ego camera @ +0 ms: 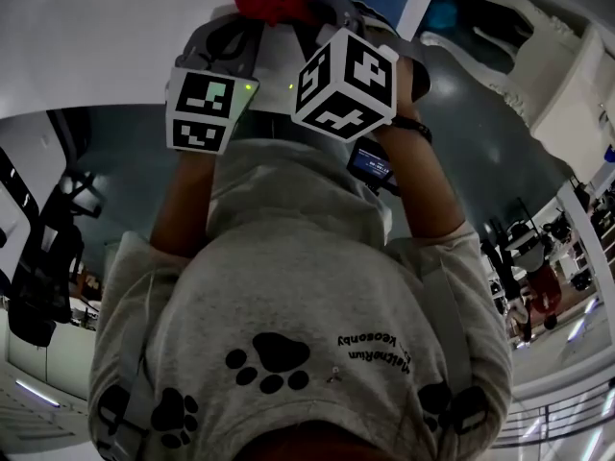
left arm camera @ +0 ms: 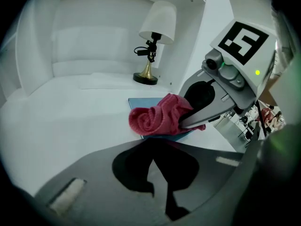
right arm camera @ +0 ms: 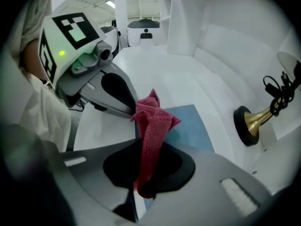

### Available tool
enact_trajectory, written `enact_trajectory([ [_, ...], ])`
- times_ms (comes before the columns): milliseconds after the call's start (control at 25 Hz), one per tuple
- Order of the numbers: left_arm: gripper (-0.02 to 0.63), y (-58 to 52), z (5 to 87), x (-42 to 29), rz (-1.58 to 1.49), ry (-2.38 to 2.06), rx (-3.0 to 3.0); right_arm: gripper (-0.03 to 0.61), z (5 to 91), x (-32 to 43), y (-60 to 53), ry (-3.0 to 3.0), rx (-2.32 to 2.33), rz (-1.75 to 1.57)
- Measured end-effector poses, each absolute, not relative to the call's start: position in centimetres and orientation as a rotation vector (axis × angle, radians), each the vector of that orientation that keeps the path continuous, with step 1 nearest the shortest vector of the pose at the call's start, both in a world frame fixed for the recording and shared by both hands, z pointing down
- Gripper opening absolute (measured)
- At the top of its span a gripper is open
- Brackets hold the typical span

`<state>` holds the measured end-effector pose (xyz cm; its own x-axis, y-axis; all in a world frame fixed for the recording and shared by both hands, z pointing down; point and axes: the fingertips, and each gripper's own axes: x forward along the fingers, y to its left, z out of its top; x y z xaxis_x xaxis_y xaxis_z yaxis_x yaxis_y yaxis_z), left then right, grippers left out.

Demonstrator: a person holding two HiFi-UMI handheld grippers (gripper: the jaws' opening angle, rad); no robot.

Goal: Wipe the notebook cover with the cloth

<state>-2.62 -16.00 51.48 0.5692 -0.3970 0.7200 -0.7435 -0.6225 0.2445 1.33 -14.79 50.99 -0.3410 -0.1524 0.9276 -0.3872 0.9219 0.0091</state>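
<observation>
A red cloth (right arm camera: 151, 121) hangs bunched over the blue notebook (right arm camera: 194, 126), which lies flat on the white table. My right gripper (right arm camera: 142, 185) is shut on the cloth's lower end. From the left gripper view, that right gripper (left arm camera: 186, 121) holds the cloth (left arm camera: 157, 117) on the notebook (left arm camera: 136, 102). My left gripper (left arm camera: 159, 173) is shut with nothing in it, just short of the notebook's near edge. In the right gripper view the left gripper (right arm camera: 130, 111) has its tip against the cloth. The head view shows the cloth (ego camera: 274, 3) beyond both marker cubes.
A lamp with a white shade (left arm camera: 157, 22) and a brass base (right arm camera: 249, 124) stands on the table behind the notebook, near the white wall. The person's grey shirt (ego camera: 288, 334) fills the lower head view. A room with chairs lies beyond the table's edge.
</observation>
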Motion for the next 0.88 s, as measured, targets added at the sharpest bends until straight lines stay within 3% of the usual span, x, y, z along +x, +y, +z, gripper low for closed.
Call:
enact_trajectory([
  [880, -0.002, -15.9, 51.8, -2.2, 0.894, -0.903, 2.285, 0.043, 51.6, 15.2, -11.4, -1.745, 0.616, 0.41],
])
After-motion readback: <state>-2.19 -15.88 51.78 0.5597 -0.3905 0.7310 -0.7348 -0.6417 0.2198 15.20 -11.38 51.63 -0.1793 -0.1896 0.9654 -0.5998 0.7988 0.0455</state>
